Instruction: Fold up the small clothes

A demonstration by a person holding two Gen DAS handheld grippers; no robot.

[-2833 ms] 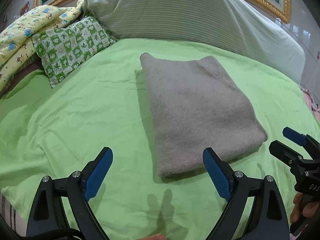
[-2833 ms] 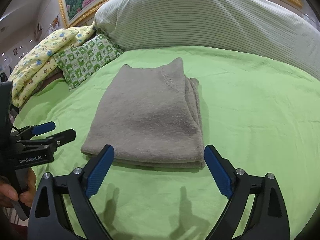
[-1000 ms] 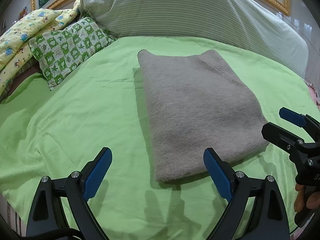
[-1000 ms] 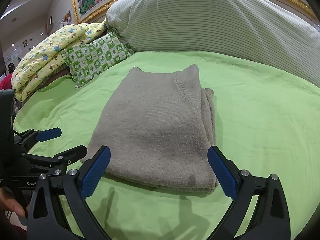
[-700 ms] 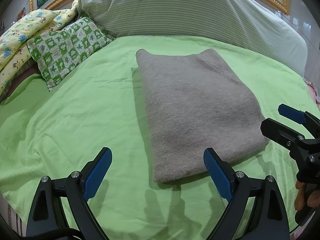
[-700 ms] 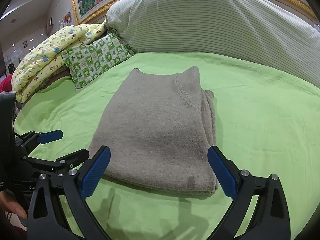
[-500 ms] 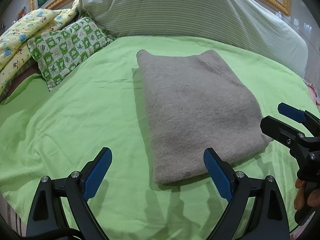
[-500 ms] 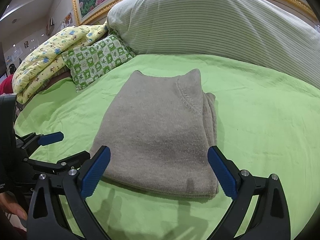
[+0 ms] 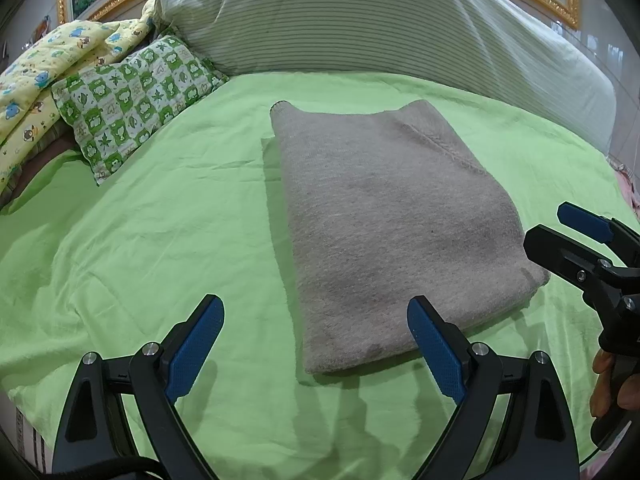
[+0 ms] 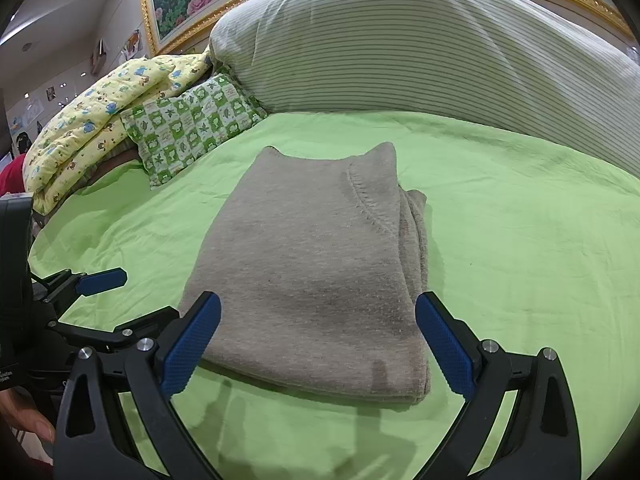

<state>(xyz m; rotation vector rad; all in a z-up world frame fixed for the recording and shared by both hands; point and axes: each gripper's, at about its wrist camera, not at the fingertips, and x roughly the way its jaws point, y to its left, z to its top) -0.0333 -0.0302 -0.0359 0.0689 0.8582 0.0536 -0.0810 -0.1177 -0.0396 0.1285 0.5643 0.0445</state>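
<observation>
- Both tools have come a bit closer to the sweater (image 10: 316,264) than they were a moment ago, and the sweater has not moved.
- It is a gray knit sweater, folded into a thick, neat block. It lies flat in the middle of the green sheet (image 9: 160,240).
- Its open layers show along the right side in the right view. The smooth folded edge is on the left side.
- The right gripper (image 10: 318,342) hangs just in front of the near edge. Its blue pads (image 10: 444,346) are spread wide, and nothing is between them.
- The left gripper (image 9: 316,344) is near the left front corner. Its jaws are wide apart too, and it holds nothing.
- I think both tools are spread like this so each can slip onto the near edge. Then they could lift it for one more fold.
- The sweater looks almost done, so maybe they only want to check it or tidy it.
- A checked pillow (image 9: 132,104) and a yellow quilt (image 9: 36,76) sit at the far left, well away from the sweater.
- A big striped pillow (image 10: 420,48) is at the head of the bed.
</observation>
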